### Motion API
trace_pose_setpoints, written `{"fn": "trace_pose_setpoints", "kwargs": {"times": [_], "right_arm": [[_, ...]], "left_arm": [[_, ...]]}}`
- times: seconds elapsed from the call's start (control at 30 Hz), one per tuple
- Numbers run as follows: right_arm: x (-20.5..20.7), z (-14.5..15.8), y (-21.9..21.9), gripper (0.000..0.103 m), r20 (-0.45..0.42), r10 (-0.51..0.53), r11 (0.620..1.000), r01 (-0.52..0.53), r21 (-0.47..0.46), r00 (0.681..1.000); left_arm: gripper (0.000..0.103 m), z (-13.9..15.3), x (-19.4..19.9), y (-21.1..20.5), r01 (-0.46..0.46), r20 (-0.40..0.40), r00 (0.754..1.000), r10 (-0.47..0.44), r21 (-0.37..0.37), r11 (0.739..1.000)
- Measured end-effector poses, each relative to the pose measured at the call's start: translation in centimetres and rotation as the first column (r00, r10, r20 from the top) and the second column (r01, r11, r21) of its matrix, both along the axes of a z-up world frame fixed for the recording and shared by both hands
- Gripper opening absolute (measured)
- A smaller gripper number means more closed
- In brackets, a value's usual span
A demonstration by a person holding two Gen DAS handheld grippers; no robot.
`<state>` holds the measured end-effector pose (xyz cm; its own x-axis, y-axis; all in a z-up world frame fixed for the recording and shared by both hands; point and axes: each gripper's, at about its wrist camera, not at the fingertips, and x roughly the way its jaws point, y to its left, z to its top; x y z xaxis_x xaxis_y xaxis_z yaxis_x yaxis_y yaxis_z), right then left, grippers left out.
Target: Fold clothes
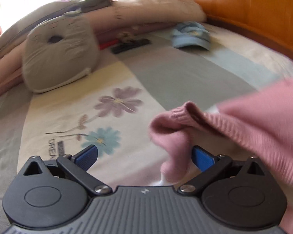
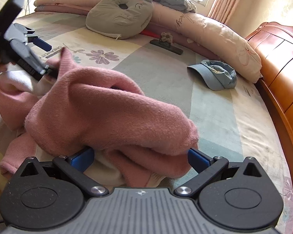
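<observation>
Right gripper (image 2: pixel 140 159): near edge, jaws spread wide, blue pads on either side of the sweater.
Sweater (image 2: pixel 107 109): pink knit, bunched in a heap on the bed, its near fold lying between the right gripper's pads.
Left gripper (image 2: pixel 46 58): far left, tilted, jaws apart, one finger at the sweater's upper left edge; a hand holds it.
Bed (image 2: pixel 214 117): patchwork cover with flower prints.
Cap (image 2: pixel 214 74): blue, right of the sweater, well apart.
Cushion (image 2: pixel 119 17): grey, with a hole, far side, leaning on a rolled quilt (image 2: pixel 214 31).
Headboard (image 2: pixel 283 62): orange wood, right.
</observation>
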<state>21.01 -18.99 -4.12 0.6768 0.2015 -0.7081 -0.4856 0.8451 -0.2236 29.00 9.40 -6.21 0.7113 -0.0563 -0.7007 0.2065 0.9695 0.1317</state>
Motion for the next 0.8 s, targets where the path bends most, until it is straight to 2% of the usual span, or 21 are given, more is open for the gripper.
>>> {"fn": "trace_pose_setpoints", "kwargs": {"times": [0.1,0.2,0.4,0.53,0.67,0.8], "right_arm": [[1.3,0.7,-0.3,0.103,0.018,-0.02,1.0,0.02,0.016,1.0],[3.2,1.1,-0.2,0.103,0.07,-0.052,0.998,0.054,-0.022,0.996],[6.5,2.6,-2.1,0.103,0.115,-0.171,0.985,0.166,0.051,0.979],[8.7,3.0,-2.0,0.103,0.171,-0.158,0.984,0.168,-0.05,0.973],[13.4,2.3,-3.1,0.103,0.101,-0.199,0.977,0.206,-0.058,0.975],[17.6,1.5,-6.0,0.103,0.02,-0.321,0.947,0.321,0.011,0.947]], "left_arm": [[0.1,-0.2,2.3,1.2,-0.063,0.005,0.998,0.063,0.046,0.997],[0.1,-0.2,3.3,2.1,-0.089,-0.011,0.996,0.089,0.026,0.996],[0.1,0.6,1.6,2.2,-0.014,-0.015,1.0,0.013,-0.047,0.999],[0.1,0.4,0.8,1.5,0.026,-0.028,0.999,-0.027,-0.039,0.999],[0.1,0.6,0.3,1.3,0.034,-0.028,0.999,-0.035,-0.058,0.998],[0.1,0.9,0.2,1.3,0.036,-0.032,0.999,-0.038,-0.054,0.998]]}}
